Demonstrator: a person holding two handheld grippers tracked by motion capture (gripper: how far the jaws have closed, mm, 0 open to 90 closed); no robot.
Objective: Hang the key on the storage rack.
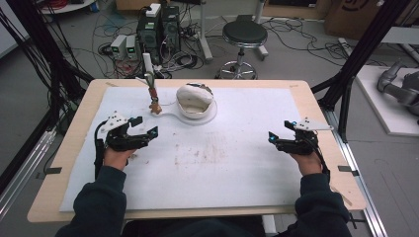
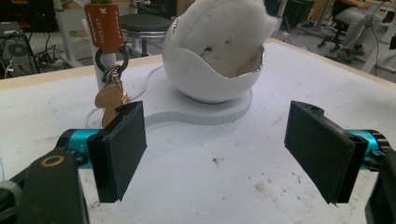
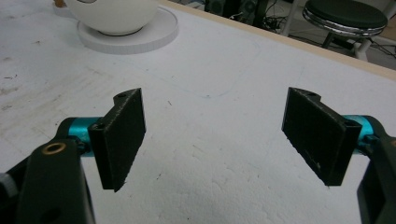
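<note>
Looking at it from the near end: both tongs sit low over the white bench [image 1: 207,168], the left tongs [image 1: 144,127] and the right tongs [image 1: 279,130] both spread wide with nothing between the pads. Right ones are well off to the side, left ones point straight at the goods.

Nearest to the left tongs is a little brown keyring charm [image 2: 111,99] dangling from a ring under an orange tag [image 2: 103,28], all hung on a white post [image 1: 147,64]. That'll be light and swingy, so pinch the charm's flat faces, not the ring.

Just behind it sits the glossy white egg-shaped bowl [image 2: 205,77] on a flat white base [image 2: 205,112], stuffed with something fluffy [image 2: 224,28]. Shell looks hard, slick and breakable, maybe ceramic, hard to be sure; I'd go for the jagged rim edge, gently.

Post and charm crowd the bowl's left side. A thin white cord [image 2: 149,77] loops there too. Beyond the bench: a stool [image 1: 244,34] and floor cables.
</note>
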